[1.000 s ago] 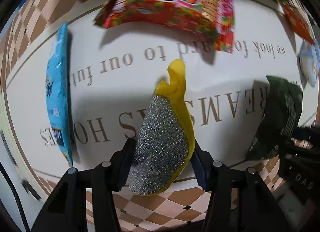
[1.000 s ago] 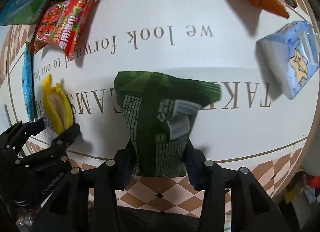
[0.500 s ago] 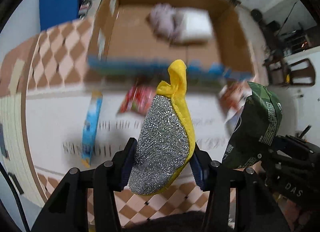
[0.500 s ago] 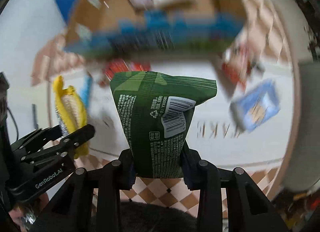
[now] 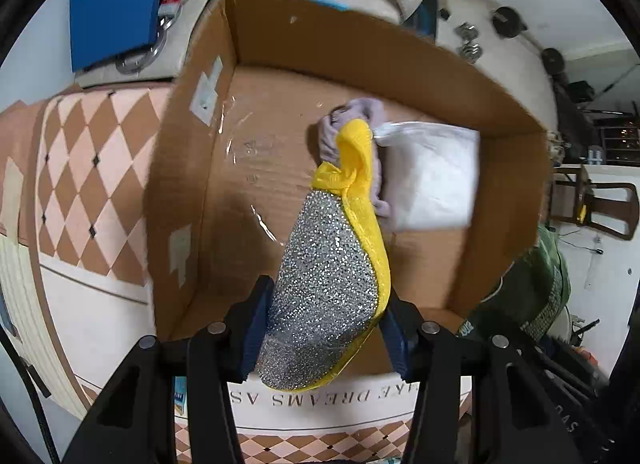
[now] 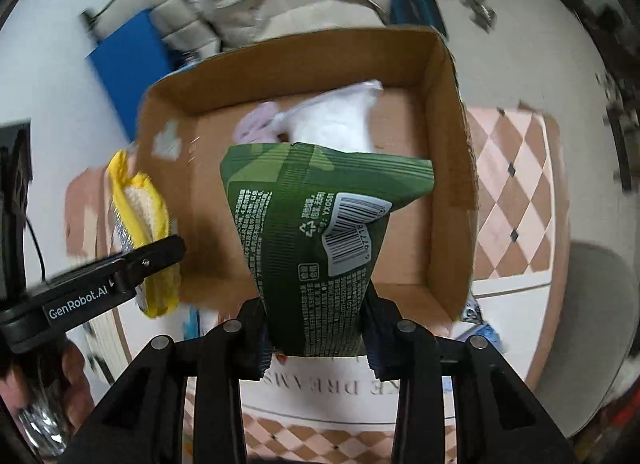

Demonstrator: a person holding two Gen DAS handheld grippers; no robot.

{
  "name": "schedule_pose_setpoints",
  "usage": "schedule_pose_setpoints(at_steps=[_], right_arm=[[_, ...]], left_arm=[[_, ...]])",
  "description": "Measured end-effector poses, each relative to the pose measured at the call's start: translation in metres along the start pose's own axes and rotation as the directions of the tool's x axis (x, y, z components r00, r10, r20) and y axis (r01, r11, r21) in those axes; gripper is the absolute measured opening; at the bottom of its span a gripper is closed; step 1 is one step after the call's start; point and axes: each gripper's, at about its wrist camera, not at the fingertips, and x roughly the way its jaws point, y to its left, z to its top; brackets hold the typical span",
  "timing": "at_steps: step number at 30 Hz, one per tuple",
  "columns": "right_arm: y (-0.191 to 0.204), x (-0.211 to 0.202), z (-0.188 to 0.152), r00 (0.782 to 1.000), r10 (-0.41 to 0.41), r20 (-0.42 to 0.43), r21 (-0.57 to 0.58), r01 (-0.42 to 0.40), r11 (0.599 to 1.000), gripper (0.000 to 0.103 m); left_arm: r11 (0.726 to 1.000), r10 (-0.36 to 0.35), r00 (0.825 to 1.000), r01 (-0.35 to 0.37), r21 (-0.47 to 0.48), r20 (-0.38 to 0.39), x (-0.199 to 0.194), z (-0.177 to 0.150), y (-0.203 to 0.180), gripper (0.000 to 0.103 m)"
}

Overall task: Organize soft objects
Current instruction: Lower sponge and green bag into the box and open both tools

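Half the white bag (image 6: 334, 124) hides behind green packet (image 6: 320, 240).

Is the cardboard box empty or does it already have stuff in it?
Not empty: the cardboard box holds a white bag and a lilac cloth.

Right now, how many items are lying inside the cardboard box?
2: a lavender cloth near the back of the cardboard box, and a white bag beside it, touching. The held sponge may hide more.
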Motion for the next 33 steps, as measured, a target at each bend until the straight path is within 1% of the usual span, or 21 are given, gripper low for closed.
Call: schedule_pose_setpoints(at_steps=[3, 6, 8, 10, 11, 13, 16, 17, 18, 19, 20, 21, 22, 23, 25, 26, 28, 29, 30, 31, 33], right_arm=[[-0.016, 0.03, 0.012, 0.998, 0.045, -0.045, 0.139, -0.038, 0.99, 0.039], [-0.033, 0.057, 0.013, 0.994, 0.075, -0.08, 0.247, -0.054, 0.968, 0.039], [-0.04, 0.072, 0.014, 0.991, 0.092, -0.097, 0.292, -0.061, 0.955, 0.039], [-0.044, 0.082, 0.014, 0.99, 0.098, -0.105, 0.317, -0.06, 0.947, 0.039], [-0.044, 0.084, 0.014, 0.989, 0.098, -0.108, 0.324, -0.059, 0.944, 0.039], [-0.044, 0.091, 0.019, 0.988, 0.104, -0.115, 0.334, -0.06, 0.941, 0.039], [-0.042, 0.095, 0.02, 0.984, 0.113, -0.135, 0.333, -0.062, 0.941, 0.039], [-0.04, 0.096, 0.021, 0.983, 0.118, -0.143, 0.329, -0.066, 0.942, 0.039], [-0.042, 0.098, 0.028, 0.98, 0.136, -0.149, 0.325, -0.081, 0.942, 0.04], [-0.042, 0.099, 0.029, 0.977, 0.144, -0.155, 0.318, -0.088, 0.944, 0.042], [-0.046, 0.097, 0.03, 0.975, 0.151, -0.164, 0.306, -0.095, 0.947, 0.046], [-0.043, 0.094, 0.03, 0.972, 0.158, -0.172, 0.296, -0.102, 0.95, 0.059], [-0.042, 0.092, 0.03, 0.972, 0.161, -0.172, 0.286, -0.107, 0.952, 0.068], [-0.04, 0.088, 0.03, 0.973, 0.154, -0.17, 0.272, -0.103, 0.957, 0.071], [-0.037, 0.077, 0.029, 0.98, 0.122, -0.159, 0.233, -0.083, 0.969, 0.082], [-0.035, 0.071, 0.029, 0.983, 0.101, -0.155, 0.211, -0.067, 0.975, 0.084], [-0.031, 0.058, 0.026, 0.99, 0.05, -0.135, 0.156, -0.029, 0.987, 0.085], [-0.028, 0.052, 0.024, 0.992, 0.02, -0.125, 0.129, -0.004, 0.992, 0.086], [-0.025, 0.045, 0.021, 0.994, -0.02, -0.112, 0.091, 0.03, 0.995, 0.093], [-0.021, 0.037, 0.019, 0.994, -0.065, -0.087, 0.051, 0.07, 0.996, 0.096], [-0.014, 0.023, 0.013, 0.991, -0.133, -0.03, -0.009, 0.133, 0.991, 0.098]], left_arm=[[1.0, 0.002, 0.997, -0.003, -0.008, -0.08, 0.031, 0.009, 0.001, 0.048], [1.0, -0.005, 0.99, 0.002, -0.021, -0.14, 0.056, 0.014, 0.003, 0.048], [0.999, -0.016, 0.986, 0.011, -0.034, -0.167, 0.068, 0.016, 0.006, 0.048], [0.999, -0.021, 0.982, 0.014, -0.041, -0.186, 0.077, 0.018, 0.007, 0.049], [0.999, -0.022, 0.982, 0.014, -0.039, -0.189, 0.081, 0.019, 0.009, 0.05], [0.999, -0.026, 0.98, 0.019, -0.037, -0.195, 0.084, 0.018, 0.01, 0.051], [0.998, -0.056, 0.975, 0.049, -0.041, -0.214, 0.083, 0.021, 0.008, 0.052], [0.998, -0.062, 0.974, 0.055, -0.038, -0.219, 0.081, 0.021, 0.008, 0.057], [0.998, -0.062, 0.975, 0.058, -0.028, -0.213, 0.078, 0.021, 0.006, 0.063], [0.998, -0.057, 0.978, 0.055, -0.013, -0.202, 0.073, 0.021, 0.004, 0.077], [0.999, -0.046, 0.981, 0.048, 0.004, -0.188, 0.068, 0.02, 0.003, 0.082], [0.999, -0.026, 0.986, 0.03, 0.017, -0.166, 0.06, 0.02, 0.003, 0.083], [0.999, -0.015, 0.989, 0.02, 0.03, -0.147, 0.053, 0.019, 0.003, 0.087], [0.999, -0.008, 0.991, 0.013, 0.039, -0.131, 0.046, 0.018, 0.003, 0.091], [0.999, -0.002, 0.995, 0.007, 0.046, -0.1, 0.032, 0.014, 0.002, 0.095], [0.999, 0.001, 0.997, 0.003, 0.052, -0.081, 0.023, 0.011, 0.002, 0.098], [0.997, 0.02, 0.999, -0.018, 0.072, -0.03, 0.003, 0.0, 0.002, 0.101], [0.996, 0.025, 1.0, -0.024, 0.08, -0.012, -0.005, -0.004, 0.002, 0.101], [0.995, 0.04, 0.999, -0.042, 0.094, 0.018, -0.017, -0.011, 0.001, 0.101], [0.993, 0.049, 0.998, -0.052, 0.102, 0.037, -0.023, -0.017, 0.001, 0.101], [0.991, 0.062, 0.994, -0.072, 0.115, 0.09, -0.042, -0.031, -0.001, 0.101]])
